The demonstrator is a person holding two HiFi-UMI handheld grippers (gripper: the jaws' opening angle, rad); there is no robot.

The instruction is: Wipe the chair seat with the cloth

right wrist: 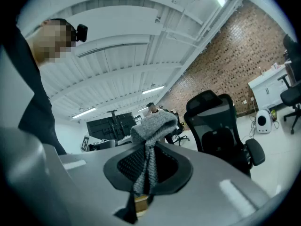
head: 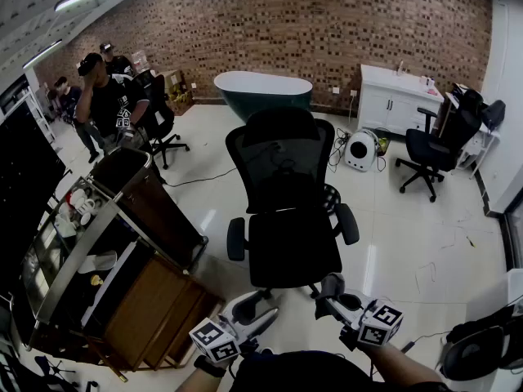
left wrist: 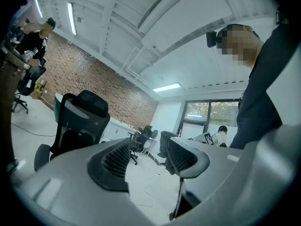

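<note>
At the bottom of the head view, the right gripper point(head: 333, 291) pinches the grey cloth point(right wrist: 153, 126) ready for wiping, while the left gripper point(left wrist: 148, 150) gapes empty, both short of the chair seat point(head: 292, 247).

The chair point(head: 286, 207) was black. The cloth point(right wrist: 154, 125) was speckled grey. The brick wall point(head: 327, 23) was reddish brown

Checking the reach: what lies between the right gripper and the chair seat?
Nothing. In the head view the right gripper, shut on the cloth, is right at the front edge of the chair seat; no object shows in between.
</note>
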